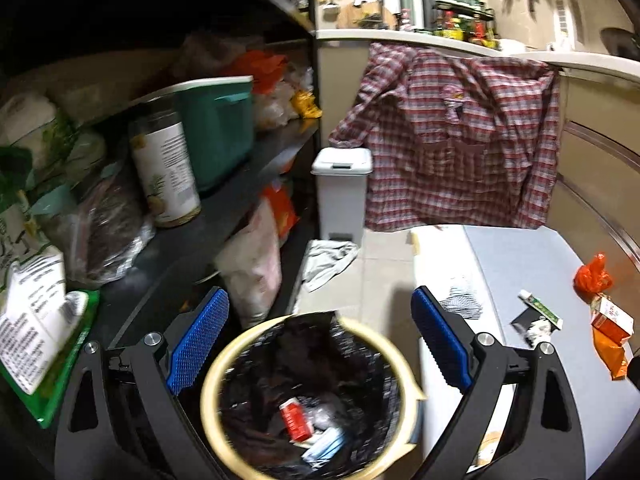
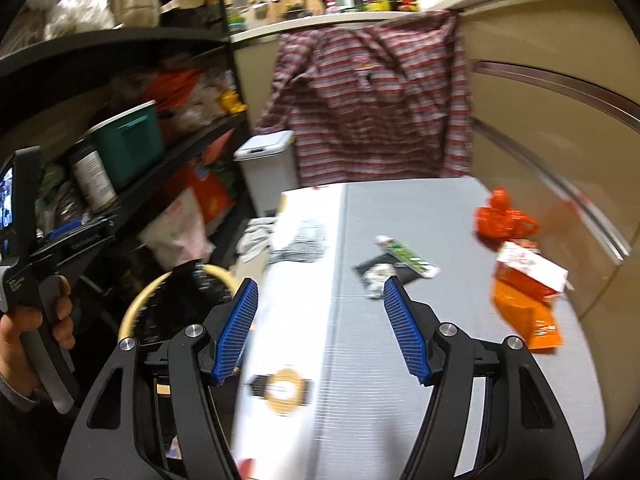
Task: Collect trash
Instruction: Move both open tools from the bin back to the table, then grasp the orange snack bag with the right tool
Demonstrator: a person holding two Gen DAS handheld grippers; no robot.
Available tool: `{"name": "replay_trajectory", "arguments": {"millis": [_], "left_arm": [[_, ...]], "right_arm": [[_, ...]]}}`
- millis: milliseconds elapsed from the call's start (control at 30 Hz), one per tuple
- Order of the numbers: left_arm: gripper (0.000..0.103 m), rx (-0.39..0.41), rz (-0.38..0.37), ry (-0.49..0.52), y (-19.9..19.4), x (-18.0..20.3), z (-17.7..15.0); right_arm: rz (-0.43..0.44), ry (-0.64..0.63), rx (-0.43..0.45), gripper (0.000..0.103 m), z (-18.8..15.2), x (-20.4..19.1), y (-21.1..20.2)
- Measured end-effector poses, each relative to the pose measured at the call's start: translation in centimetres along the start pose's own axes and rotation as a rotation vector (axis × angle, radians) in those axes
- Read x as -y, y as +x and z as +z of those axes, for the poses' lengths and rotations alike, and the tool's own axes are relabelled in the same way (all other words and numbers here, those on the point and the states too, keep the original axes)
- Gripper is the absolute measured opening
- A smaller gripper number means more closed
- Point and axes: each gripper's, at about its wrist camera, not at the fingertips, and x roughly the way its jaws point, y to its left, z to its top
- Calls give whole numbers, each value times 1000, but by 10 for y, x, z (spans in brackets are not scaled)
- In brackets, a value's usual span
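Both grippers (image 1: 316,336) (image 2: 320,328) are showing black arms, bumpy blue pads (image 2: 404,330), and round silver screws (image 2: 447,329).

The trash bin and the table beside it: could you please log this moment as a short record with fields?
left gripper: open, over the trash bin
right gripper: open, over the table
trash bin: black liner, red packet inside
table: grey top
still on table: green tube, crumpled wrapper, orange bag, red-white carton, orange pouch

Glossy black plastic liner (image 1: 280,360) in bin; checked cloth shirt (image 1: 452,136) hangs.
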Motion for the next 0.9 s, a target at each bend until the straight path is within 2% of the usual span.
{"name": "replay_trajectory", "arguments": {"millis": [233, 433, 567, 700, 900], "left_arm": [[90, 1, -65, 31, 5, 51, 1], [90, -13, -122, 33, 12, 80, 0], [90, -22, -140, 49, 16, 93, -3], [90, -32, -156, 58, 21, 102, -3], [90, -48, -144, 75, 29, 109, -4]], "right_arm": [[-143, 57, 26, 65, -11, 75, 13], [-287, 105, -21, 65, -25, 141, 53], [-354, 159, -72, 65, -39, 184, 80], [-382, 192, -119, 65, -50, 208, 101], [-377, 151, -164, 64, -56, 210, 126]]}}
